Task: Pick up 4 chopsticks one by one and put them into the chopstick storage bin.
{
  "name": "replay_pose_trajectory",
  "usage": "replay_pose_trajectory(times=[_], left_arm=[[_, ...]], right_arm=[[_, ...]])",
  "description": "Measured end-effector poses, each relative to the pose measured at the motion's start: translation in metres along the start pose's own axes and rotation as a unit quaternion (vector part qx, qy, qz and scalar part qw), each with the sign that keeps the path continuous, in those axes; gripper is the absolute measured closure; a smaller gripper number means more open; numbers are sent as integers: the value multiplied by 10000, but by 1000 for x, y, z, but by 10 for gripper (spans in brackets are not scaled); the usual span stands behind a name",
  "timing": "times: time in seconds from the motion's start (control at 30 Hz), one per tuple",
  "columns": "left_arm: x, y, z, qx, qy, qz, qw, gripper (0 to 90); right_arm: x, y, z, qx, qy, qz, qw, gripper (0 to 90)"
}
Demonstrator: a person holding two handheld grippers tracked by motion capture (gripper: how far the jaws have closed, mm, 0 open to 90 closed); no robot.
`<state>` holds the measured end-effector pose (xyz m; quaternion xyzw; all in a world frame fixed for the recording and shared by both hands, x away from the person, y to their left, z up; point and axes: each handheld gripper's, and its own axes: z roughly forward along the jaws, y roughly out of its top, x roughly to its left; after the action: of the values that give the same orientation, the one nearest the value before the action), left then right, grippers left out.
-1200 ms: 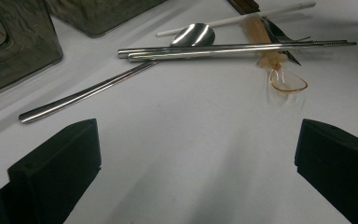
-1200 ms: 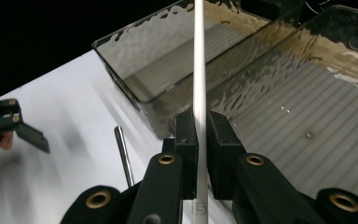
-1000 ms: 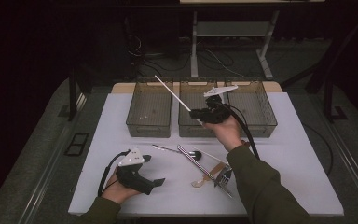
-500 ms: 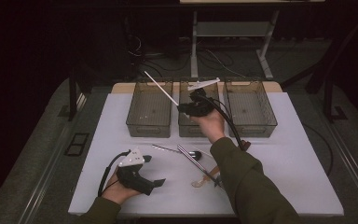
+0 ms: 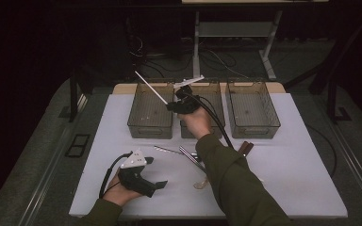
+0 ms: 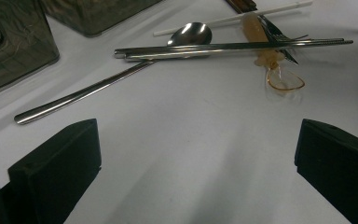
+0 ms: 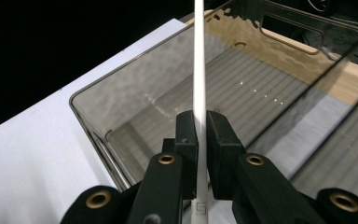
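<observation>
The step in hand looks like sorting: the right tool (image 7: 201, 135) pinches a white stick (image 7: 199, 70) between its pads and carries it over the left bin (image 5: 152, 113), one of three clear bins along the far edge of the worktop (image 5: 122, 188). The stick, probably a chopstick, slants up and away from the tool, its free end above that bin's far left corner.

The next move, as I judge it, calls for tilting the stick along the bin's length, lowering it below the rim and only then spreading the pads. The stick looks about as long as the bin, so set crosswise it could catch on a wall or rest on the rim.

The left tool (image 6: 196, 154) lies near the worktop's near left corner with its jaws spread wide and nothing between them. Ahead of it, toward the middle, lie a steel spoon (image 6: 121, 77), steel chopsticks (image 6: 233, 46) and a clear amber spoon (image 6: 272, 63), closely bunched and partly crossing. The room above the bins is open; the middle bin (image 5: 214, 106) stands just beside the left one, so there is little margin sideways.
</observation>
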<state>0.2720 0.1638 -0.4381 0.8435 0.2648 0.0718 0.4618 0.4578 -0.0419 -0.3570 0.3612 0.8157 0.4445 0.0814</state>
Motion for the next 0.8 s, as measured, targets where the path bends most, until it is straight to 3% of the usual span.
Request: replay_pose_trajectory(times=[0.43,0.8], left_arm=[[-1,0,1,3,-15,12,10000,0],[-1,0,1,34,-28,49,10000,0]], right_arm=[[14,5,36,120,66,150,9998,839],[20,-3,59,407,-106,174,9990,838]])
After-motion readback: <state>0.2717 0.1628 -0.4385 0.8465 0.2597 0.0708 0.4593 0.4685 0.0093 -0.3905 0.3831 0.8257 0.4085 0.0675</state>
